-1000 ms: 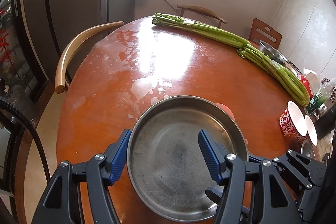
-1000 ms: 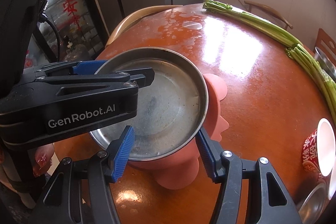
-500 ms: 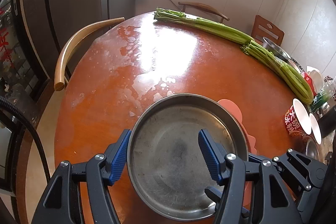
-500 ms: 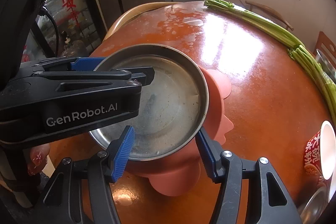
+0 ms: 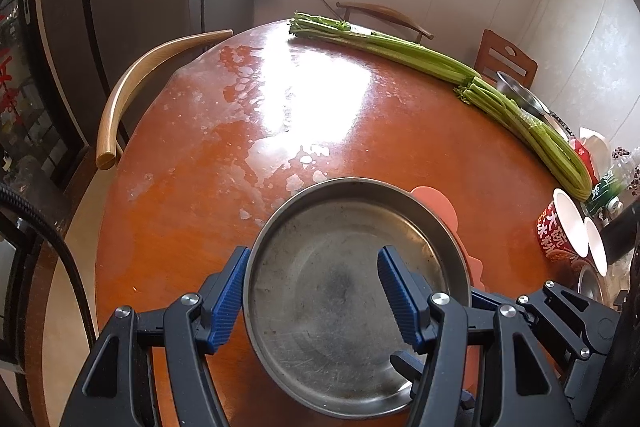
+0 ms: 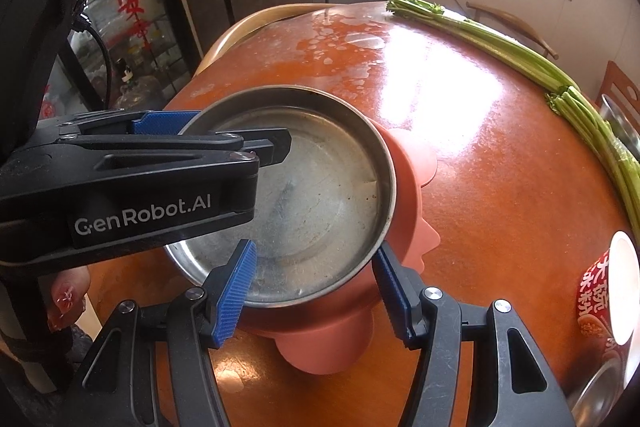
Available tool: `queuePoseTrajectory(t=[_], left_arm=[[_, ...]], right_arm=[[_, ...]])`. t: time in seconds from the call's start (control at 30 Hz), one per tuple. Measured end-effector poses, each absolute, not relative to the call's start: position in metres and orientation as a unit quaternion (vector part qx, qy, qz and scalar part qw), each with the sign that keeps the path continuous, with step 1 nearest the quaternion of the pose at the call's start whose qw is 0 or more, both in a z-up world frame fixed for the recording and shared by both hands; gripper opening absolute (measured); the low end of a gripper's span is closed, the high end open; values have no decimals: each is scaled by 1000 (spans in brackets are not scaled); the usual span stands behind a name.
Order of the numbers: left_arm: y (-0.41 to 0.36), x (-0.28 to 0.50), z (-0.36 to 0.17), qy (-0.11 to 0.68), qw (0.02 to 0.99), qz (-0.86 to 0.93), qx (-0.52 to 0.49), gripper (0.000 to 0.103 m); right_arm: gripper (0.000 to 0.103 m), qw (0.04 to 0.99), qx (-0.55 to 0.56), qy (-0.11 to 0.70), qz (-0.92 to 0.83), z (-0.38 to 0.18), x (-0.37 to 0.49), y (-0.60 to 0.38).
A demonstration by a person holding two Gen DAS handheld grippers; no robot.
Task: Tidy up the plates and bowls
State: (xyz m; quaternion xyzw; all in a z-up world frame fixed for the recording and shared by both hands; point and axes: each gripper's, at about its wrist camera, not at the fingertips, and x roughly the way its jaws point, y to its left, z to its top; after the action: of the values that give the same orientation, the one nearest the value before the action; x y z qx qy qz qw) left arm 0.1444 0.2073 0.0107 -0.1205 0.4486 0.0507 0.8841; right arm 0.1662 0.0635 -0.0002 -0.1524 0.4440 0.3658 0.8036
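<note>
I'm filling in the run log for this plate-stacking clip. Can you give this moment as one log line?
left gripper: astride steel plate rim | right gripper: astride same rim | plate: atop pink dish | table: celery at far edge

Silver steel plate (image 5: 344,291); pink plate (image 6: 332,343); orange-red table (image 5: 320,115); green celery (image 5: 400,47).

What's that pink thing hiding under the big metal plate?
A pink flower-edged plate lies under the metal plate. Only its scalloped edges stick out on the table; its middle is covered, so anything on it stays hidden.
</note>
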Motion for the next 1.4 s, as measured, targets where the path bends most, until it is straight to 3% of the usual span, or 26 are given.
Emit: queuePoseTrajectory(t=[0.83,1.4], left_arm=[[228,133,12,440,884,67,-146,64],[214,140,-9,468,869,36,-158,64]], right_arm=[[63,823,-193,411,342,1,163,67],[63,833,-130,432,321,5,174,28]])
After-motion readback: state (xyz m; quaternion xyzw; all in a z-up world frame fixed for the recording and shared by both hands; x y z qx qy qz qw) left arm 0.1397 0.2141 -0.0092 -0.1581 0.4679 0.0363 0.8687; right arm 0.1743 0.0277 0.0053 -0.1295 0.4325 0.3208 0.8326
